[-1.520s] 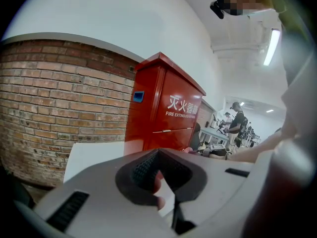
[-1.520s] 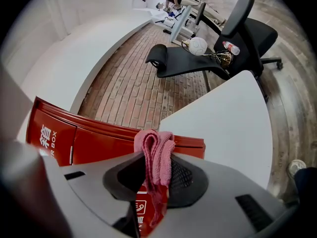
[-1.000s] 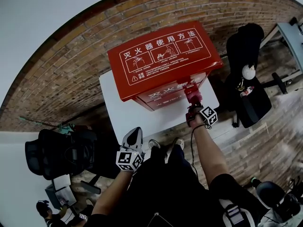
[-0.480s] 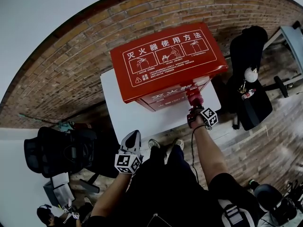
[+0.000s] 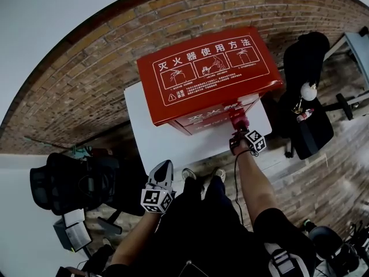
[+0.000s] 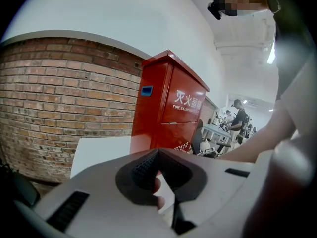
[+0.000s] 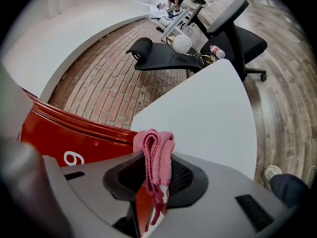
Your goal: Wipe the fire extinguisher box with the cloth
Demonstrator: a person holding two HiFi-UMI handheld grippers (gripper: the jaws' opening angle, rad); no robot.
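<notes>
Centre of the head view: a white table (image 5: 167, 143) standing near a brick wall (image 5: 86, 79) that arcs across the upper frame, on a wooden plank floor (image 5: 328, 178). Right edge: a black office chair (image 5: 305, 128) carrying a white ball (image 5: 314, 89) and a small bottle (image 5: 304, 113). Lower left: a second black chair (image 5: 69, 183). Far right of the left gripper view: people (image 6: 239, 120) among desks.

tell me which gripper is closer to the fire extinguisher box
Right. The right gripper, shut on the pink cloth, is at the front of the fire extinguisher box; the left gripper hangs back at the near edge of the white table.
</notes>
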